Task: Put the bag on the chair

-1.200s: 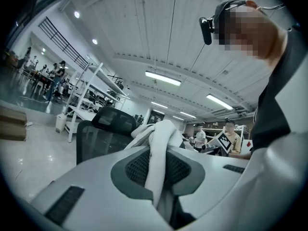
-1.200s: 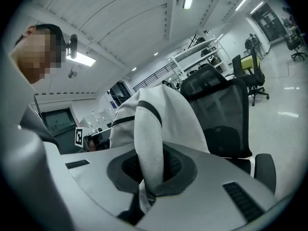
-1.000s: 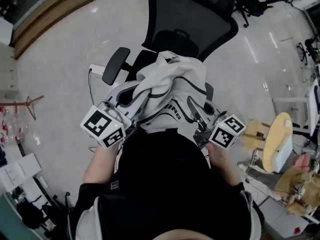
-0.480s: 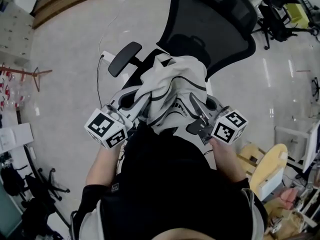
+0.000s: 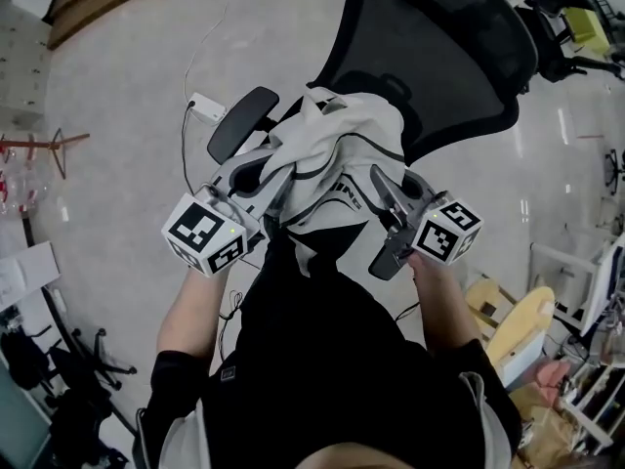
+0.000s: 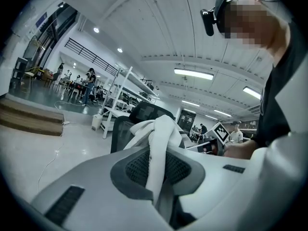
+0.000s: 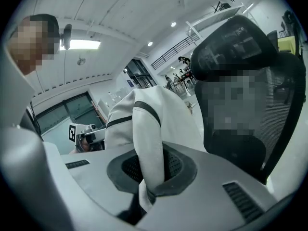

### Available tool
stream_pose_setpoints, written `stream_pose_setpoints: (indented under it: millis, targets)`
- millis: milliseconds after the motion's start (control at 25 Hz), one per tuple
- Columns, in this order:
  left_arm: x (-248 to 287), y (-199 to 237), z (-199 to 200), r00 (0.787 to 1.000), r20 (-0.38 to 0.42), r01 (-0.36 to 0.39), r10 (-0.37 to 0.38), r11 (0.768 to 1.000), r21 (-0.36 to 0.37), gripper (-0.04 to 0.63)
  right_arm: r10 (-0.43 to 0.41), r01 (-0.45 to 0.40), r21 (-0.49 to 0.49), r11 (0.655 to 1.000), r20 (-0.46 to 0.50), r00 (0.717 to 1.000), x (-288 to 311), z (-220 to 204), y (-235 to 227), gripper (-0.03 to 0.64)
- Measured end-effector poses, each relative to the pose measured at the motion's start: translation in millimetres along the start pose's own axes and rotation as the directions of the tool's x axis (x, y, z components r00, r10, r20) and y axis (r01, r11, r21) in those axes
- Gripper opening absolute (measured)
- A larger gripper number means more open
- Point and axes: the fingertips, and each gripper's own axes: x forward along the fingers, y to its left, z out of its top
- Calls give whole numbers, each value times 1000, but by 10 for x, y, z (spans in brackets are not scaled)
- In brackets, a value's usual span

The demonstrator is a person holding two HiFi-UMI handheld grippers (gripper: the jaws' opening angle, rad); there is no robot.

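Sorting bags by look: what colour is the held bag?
The bag is white with black stripes, clearest in right gripper view.

A power strip (image 5: 207, 108) lay on the floor (image 5: 117, 96) to my left, with wooden steps (image 5: 107, 3) beyond.

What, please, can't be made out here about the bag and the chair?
Chair seat: head view, hidden by the bag and the person's body.
Bag's print: head view, broken by folds, too small.
Backrest middle: right gripper view, under a mosaic patch.
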Motion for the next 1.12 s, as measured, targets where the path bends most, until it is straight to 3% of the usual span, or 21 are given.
stream_pose_setpoints:
  millis: [240, 560, 960, 1120]
  targets:
    - [237, 456, -59, 999, -14, -29, 29, 999, -14, 57, -5, 4, -26, 1000, -29, 1000, 498, 159, -380, 34]
    - [439, 991, -451, 994, -75, -88, 83, 993, -74, 57, -21, 9, -93, 996, -123, 992, 1118, 115, -782, 34]
    - [515, 1404, -858, 980, -140, -160, 145, 981, -106, 57, -49, 23, -141, 990, -184, 982, 1644, -32, -1098, 35]
    - [494, 1484, -879, 978, -129, -180, 165, 977, -115, 60, -45, 19, -132, 991, -192, 980, 1743, -33, -1138, 35]
